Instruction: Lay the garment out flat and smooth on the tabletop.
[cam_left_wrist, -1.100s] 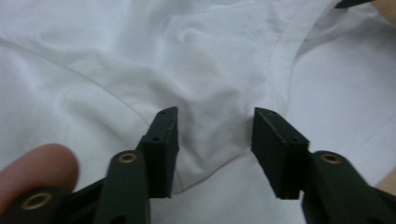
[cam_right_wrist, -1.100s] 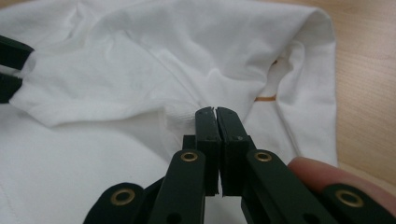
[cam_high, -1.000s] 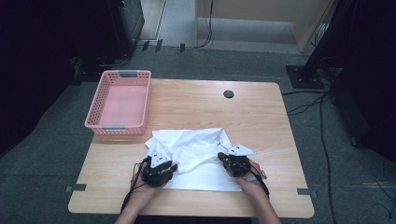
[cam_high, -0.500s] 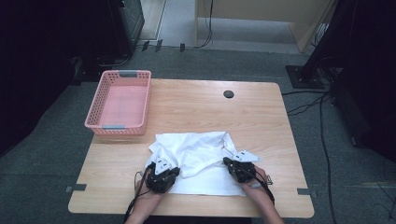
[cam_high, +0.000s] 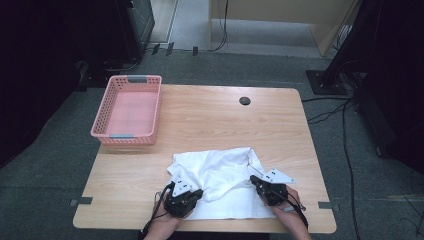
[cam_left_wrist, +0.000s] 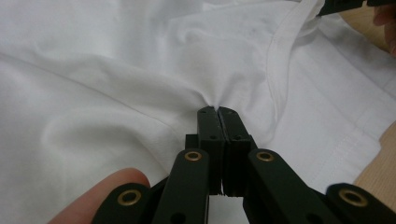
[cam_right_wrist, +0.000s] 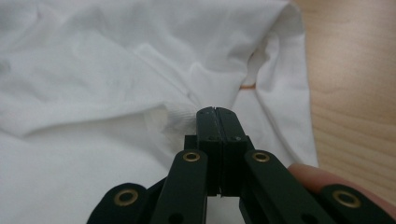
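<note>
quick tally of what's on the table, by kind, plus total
White shirt: 1
Pink basket: 1
Grippers: 2, the left gripper and the right gripper, each shut on the shirt
Total: 4

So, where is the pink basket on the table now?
In the high view the pink basket stands at the table's far left corner, apart from the white shirt lying near the front edge.
</note>
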